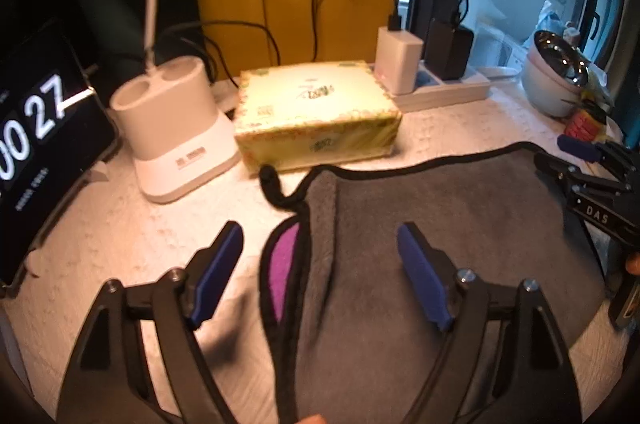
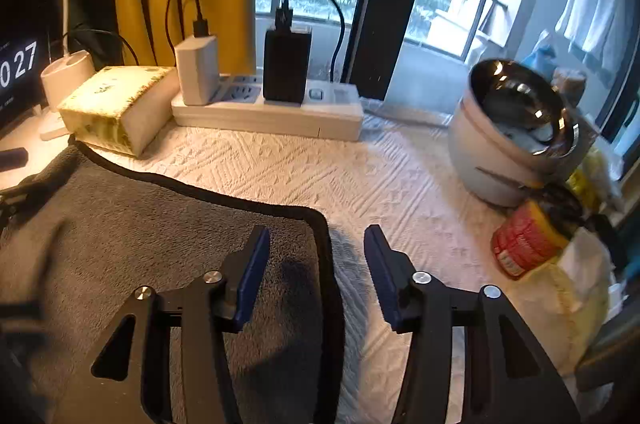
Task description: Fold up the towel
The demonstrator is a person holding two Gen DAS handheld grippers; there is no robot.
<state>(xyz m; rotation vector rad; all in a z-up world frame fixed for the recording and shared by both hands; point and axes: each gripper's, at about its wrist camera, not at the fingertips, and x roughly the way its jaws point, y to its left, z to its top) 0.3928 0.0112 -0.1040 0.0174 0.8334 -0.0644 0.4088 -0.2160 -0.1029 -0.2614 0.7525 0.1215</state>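
Lying flat on the bench (image 2: pixel 380 175), the grey towel (image 1: pixel 440 224) with its black border is already doubled at least in part, because near the yellow tissue box (image 1: pixel 316 111) its left edge lifts a little and shows a purple underside (image 1: pixel 284 264). The towel begins just in front of this tissue box and runs toward the right, so I judge that its long axis goes from side to side, across the direction in which both tongs look. The left tongs (image 1: pixel 320 272) hover with the fingers wide apart, one finger over the bare bench and the other over the grey cloth, so the lifted left edge is directly between them. The right tongs (image 2: pixel 316 272) are also apart and hold nothing; the right edge and the rounded far corner of the towel, on the side away from the tissue box, are between their fingers. Each tongs is therefore nearest to its own short edge. The next fold probably needs one of these edges pinched and carried over. Beyond the tissue box stands a white power strip (image 2: pixel 268 111) with chargers, and farther right a bowl (image 2: pixel 516 127) and a red jar (image 2: pixel 524 240), well apart from the towel.
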